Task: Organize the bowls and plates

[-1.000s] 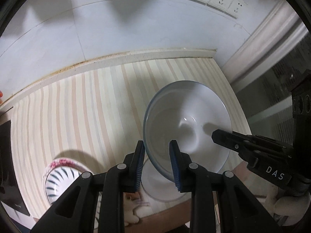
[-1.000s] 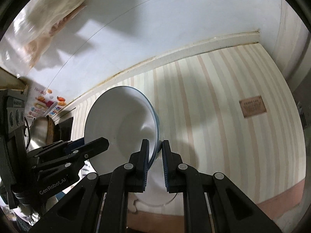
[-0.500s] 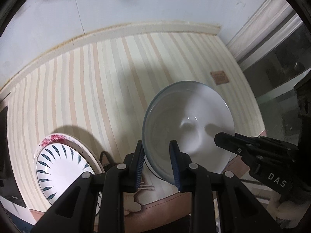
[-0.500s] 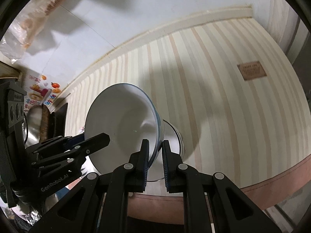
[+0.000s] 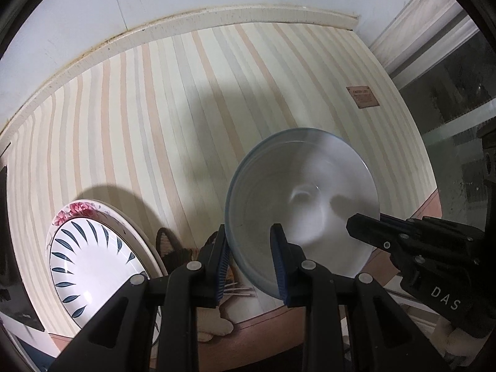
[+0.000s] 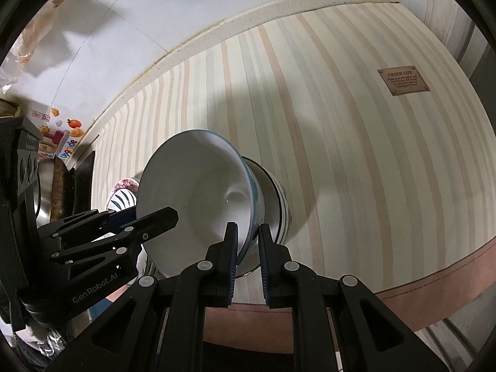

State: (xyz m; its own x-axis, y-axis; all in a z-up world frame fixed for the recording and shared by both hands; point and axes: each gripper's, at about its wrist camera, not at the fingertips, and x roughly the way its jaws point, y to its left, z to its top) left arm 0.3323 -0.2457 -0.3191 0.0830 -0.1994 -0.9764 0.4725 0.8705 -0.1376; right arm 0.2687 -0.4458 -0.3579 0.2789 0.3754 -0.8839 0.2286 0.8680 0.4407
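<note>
A white bowl with a blue rim (image 5: 305,198) (image 6: 198,195) is held in the air over the striped table by both grippers. My left gripper (image 5: 251,241) is shut on its near-left rim. My right gripper (image 6: 248,238) is shut on the opposite rim and shows in the left wrist view (image 5: 369,224). Under the bowl a second bowl with dark stripes (image 6: 274,201) stands on the table. A white plate with blue leaf marks (image 5: 90,263) lies on a floral-rimmed plate (image 5: 77,209) at the left.
The striped tablecloth (image 5: 186,108) (image 6: 356,124) carries a brown label (image 5: 362,96) (image 6: 403,81) at the right. A wall backs the table. A metal pot (image 6: 46,186) and a dark appliance stand at the left. The table's front edge (image 6: 434,282) is close below.
Both grippers have moved the bowl up and back toward the table's front edge. The striped bowl beneath and the plates at the left have come into view.
</note>
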